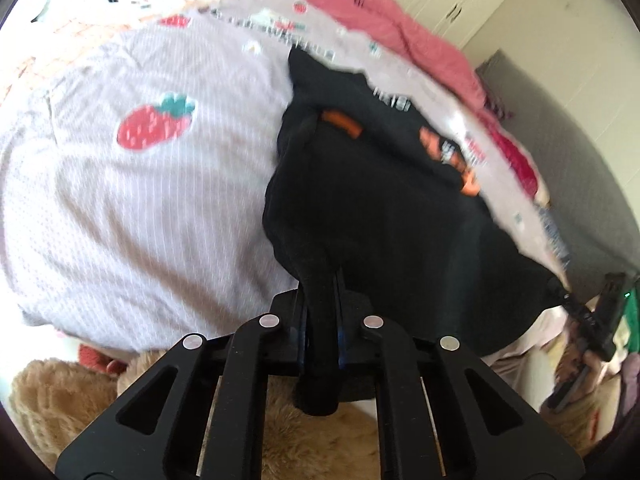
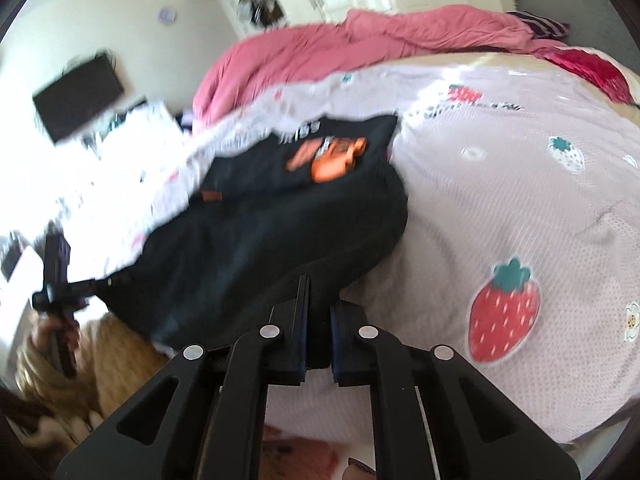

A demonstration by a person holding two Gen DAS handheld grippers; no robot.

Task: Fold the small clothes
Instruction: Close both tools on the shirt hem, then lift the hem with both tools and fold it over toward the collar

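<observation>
The black garment (image 1: 360, 200) lies on the strawberry-print bedspread (image 1: 140, 200), stretching forward from both hands; its near hem runs between them. The left gripper (image 1: 320, 280) and the right gripper (image 2: 316, 292) each pinch a near corner, neither nearer.

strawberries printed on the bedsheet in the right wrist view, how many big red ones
1: the big red strawberry print with green leaves lies right of the right gripper. A smaller pale one sits farther back; the black garment may hide others.

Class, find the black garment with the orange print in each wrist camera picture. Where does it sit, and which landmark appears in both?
Left wrist view: black garment fills centre-right, running down into the left gripper.
Right wrist view: black garment lies centre-left, reaching the right gripper.
Shared landmark: pink blanket beyond the strawberry sheet.
</observation>
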